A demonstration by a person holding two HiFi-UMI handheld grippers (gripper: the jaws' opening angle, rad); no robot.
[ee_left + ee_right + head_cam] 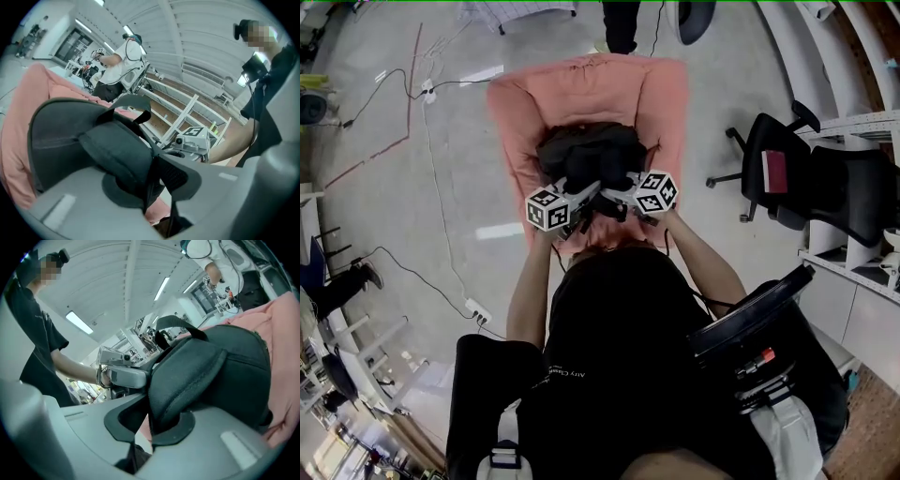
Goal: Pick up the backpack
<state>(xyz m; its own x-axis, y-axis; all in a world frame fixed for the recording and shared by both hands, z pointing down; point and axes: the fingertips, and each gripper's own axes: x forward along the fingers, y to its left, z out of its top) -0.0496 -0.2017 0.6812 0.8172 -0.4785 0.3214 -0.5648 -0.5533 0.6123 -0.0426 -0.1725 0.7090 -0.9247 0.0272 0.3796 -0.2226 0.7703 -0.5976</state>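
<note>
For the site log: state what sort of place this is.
Probably a lab or workshop-style office: a black office chair, a power strip lying on the bare floor, and white open shelving. The backpack sits on a pink armchair.

left forearm (528,291) and right forearm (703,258) reach forward and converge, holding the left gripper (152,178) and right gripper (147,420) side by side, tipped slightly downward, each with jaws pinched shut on a padded strap (117,154).
</note>
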